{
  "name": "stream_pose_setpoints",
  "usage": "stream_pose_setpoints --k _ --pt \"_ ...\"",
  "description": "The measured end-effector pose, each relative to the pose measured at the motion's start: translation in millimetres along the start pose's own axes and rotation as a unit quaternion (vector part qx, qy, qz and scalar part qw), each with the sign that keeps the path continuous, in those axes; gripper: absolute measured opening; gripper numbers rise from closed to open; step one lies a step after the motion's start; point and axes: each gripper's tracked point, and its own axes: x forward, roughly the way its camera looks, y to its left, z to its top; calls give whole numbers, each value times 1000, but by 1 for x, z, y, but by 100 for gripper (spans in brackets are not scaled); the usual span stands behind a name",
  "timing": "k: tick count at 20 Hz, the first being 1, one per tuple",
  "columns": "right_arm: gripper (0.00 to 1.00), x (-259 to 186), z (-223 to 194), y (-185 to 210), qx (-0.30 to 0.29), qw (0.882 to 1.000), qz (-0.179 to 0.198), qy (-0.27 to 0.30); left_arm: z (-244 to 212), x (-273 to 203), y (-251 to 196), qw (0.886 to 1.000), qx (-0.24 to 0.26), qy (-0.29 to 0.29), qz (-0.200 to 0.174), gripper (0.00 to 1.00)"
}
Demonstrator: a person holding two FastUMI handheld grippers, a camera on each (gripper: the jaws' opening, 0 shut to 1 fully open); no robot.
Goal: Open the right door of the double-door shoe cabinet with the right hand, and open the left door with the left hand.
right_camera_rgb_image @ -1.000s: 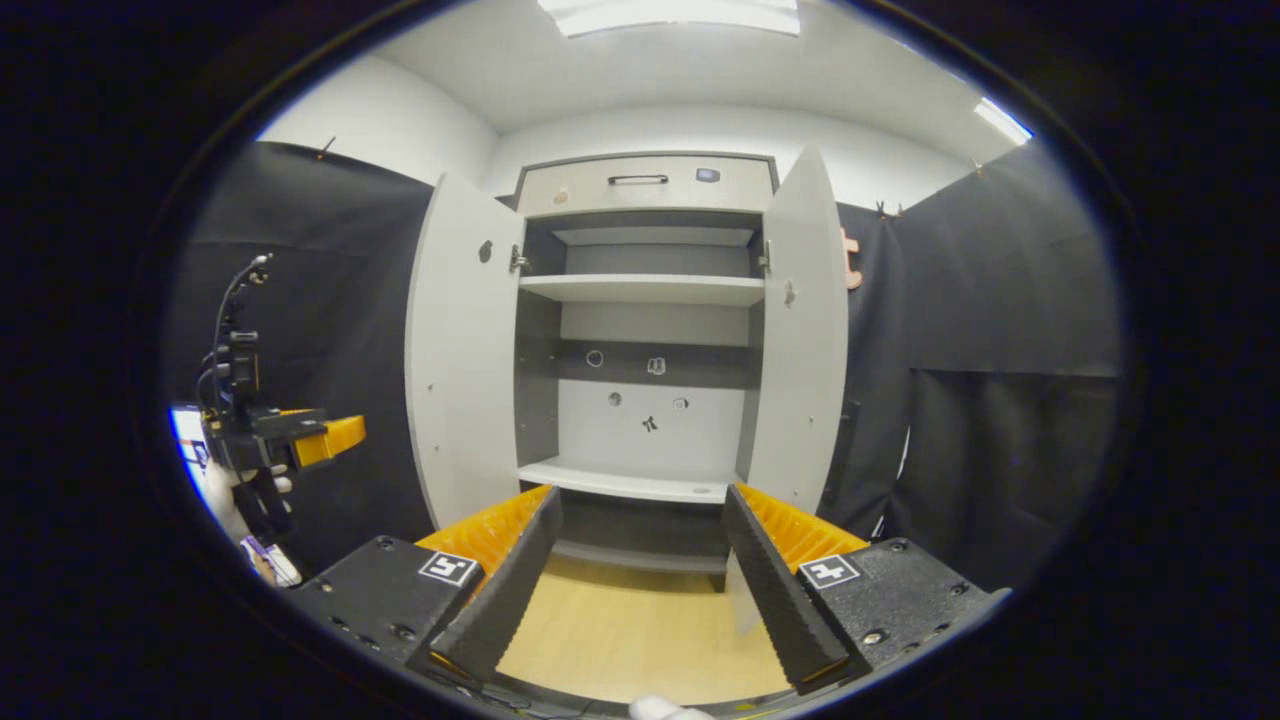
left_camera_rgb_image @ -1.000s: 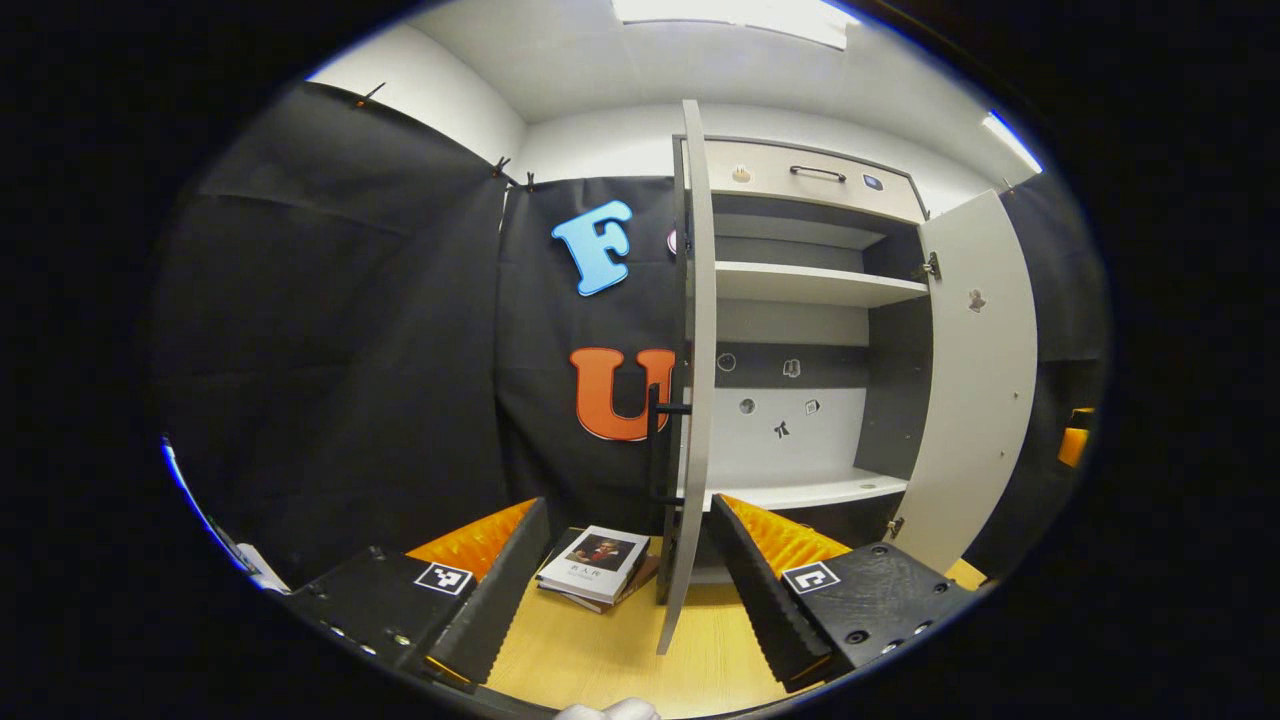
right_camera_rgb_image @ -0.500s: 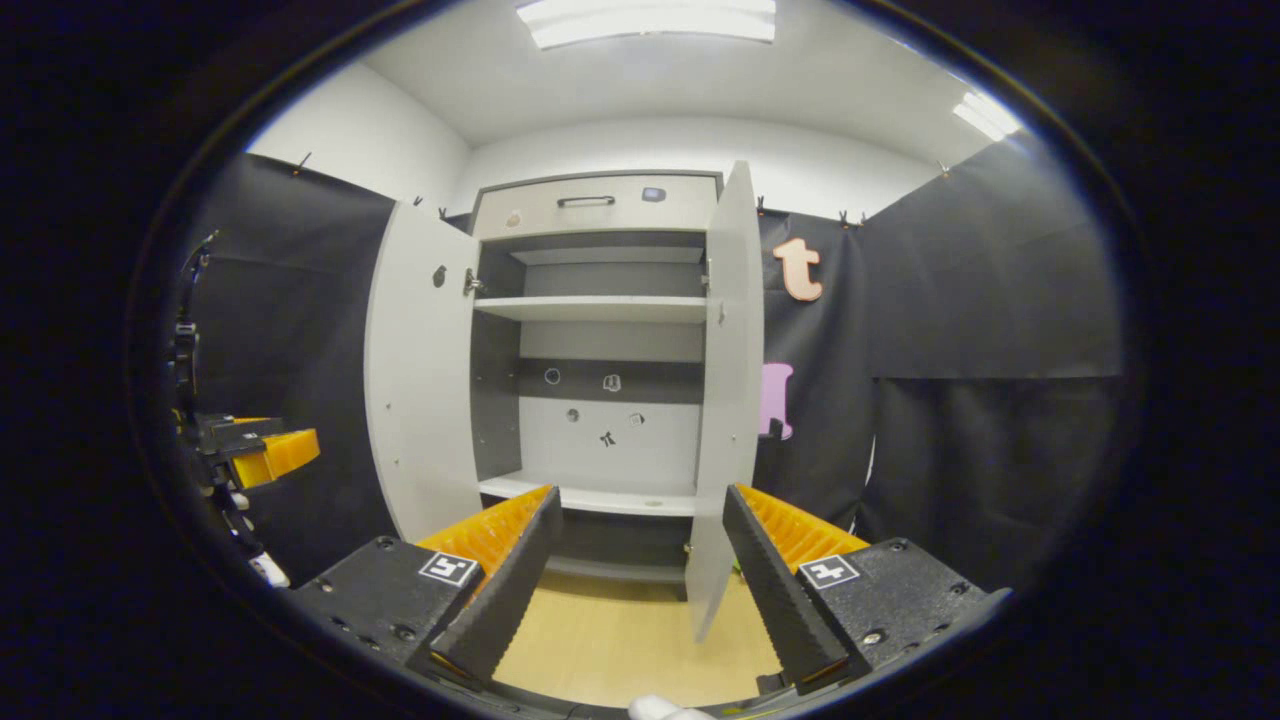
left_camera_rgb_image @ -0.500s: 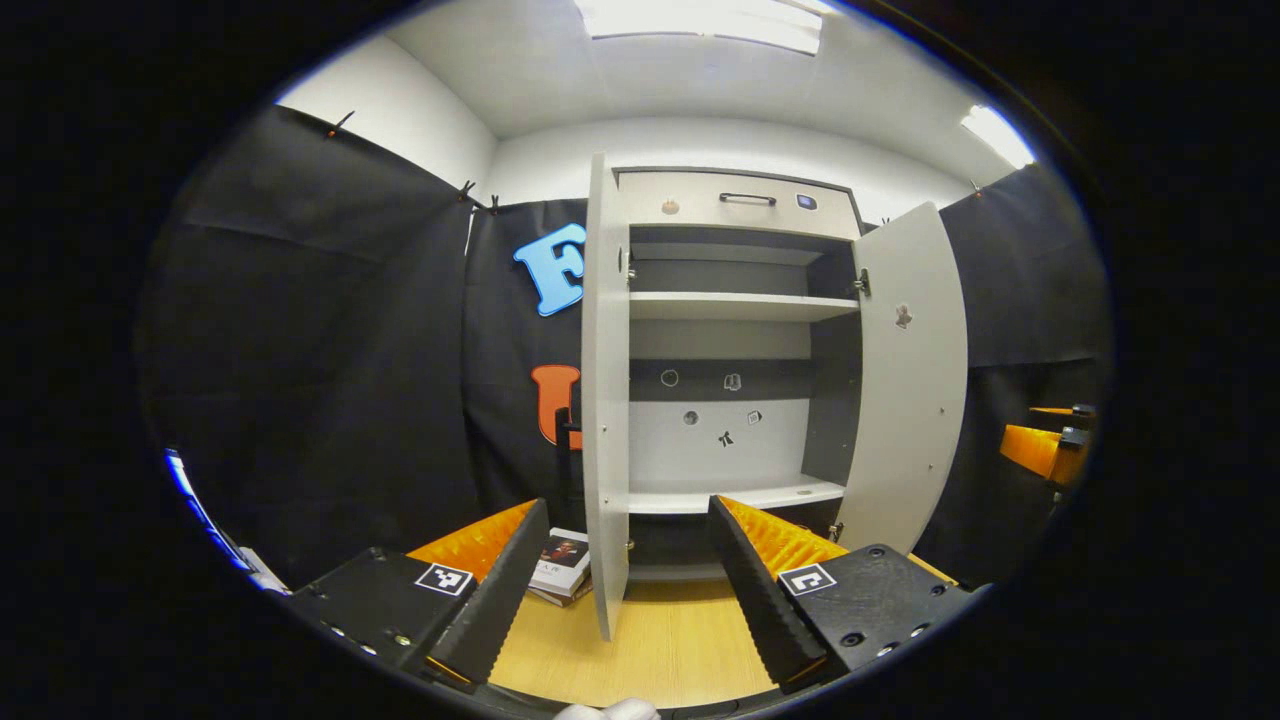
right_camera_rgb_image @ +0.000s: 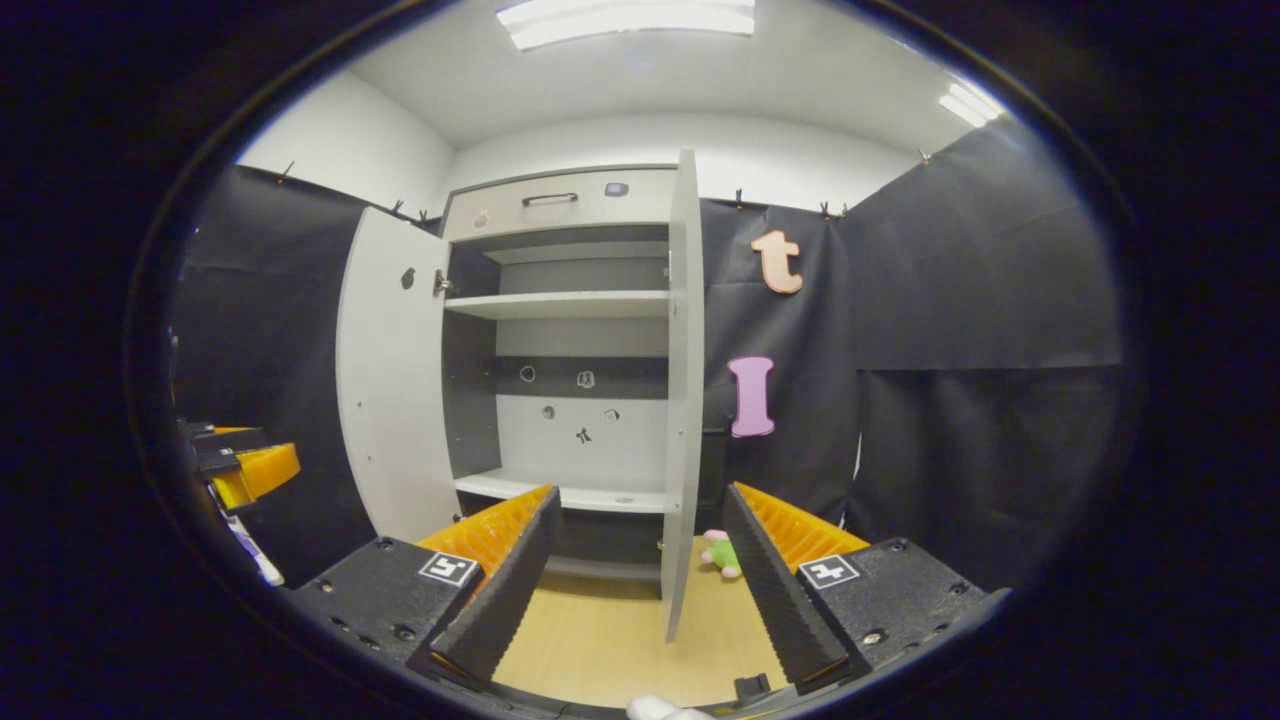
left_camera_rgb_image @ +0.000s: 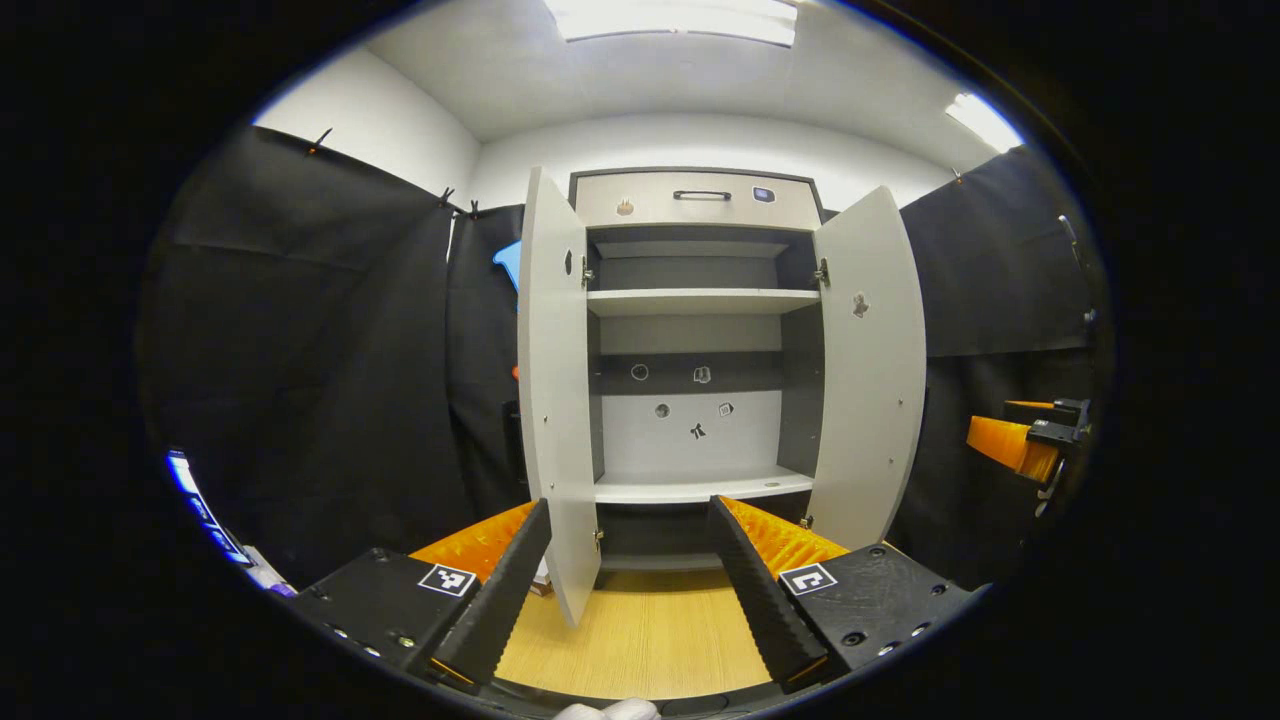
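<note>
In the left gripper view, the left gripper (left_camera_rgb_image: 625, 590) is seen with jaws spread wide and nothing held. The shoe cabinet (left_camera_rgb_image: 695, 200) stands ahead beyond the jaws, the left door (left_camera_rgb_image: 552, 400) swung open above the left finger, the right door (left_camera_rgb_image: 870, 370) open beyond the right finger.

In the right gripper view, the right gripper (right_camera_rgb_image: 640, 585) is likewise held wide and empty. The right door (right_camera_rgb_image: 683, 400) is seen edge-on between the jaws, the left door (right_camera_rgb_image: 385, 390) open beyond them. A small toy (right_camera_rgb_image: 722, 553) lies just beside the right finger.

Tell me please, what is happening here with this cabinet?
A person holds a two-finger gripper in each hand in front of a shoe cabinet. Both doors stand open: the left door and the right door. The shelves inside look bare. The left gripper and the right gripper are both open, apart from the doors and holding nothing.
</note>
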Motion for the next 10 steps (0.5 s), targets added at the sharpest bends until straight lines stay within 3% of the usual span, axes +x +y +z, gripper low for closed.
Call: stream_pose_setpoints --k 10 --pt "100 -5 -1 -3 9 1000 -7 -2 1 1 -6 1000 4 3 1 94"
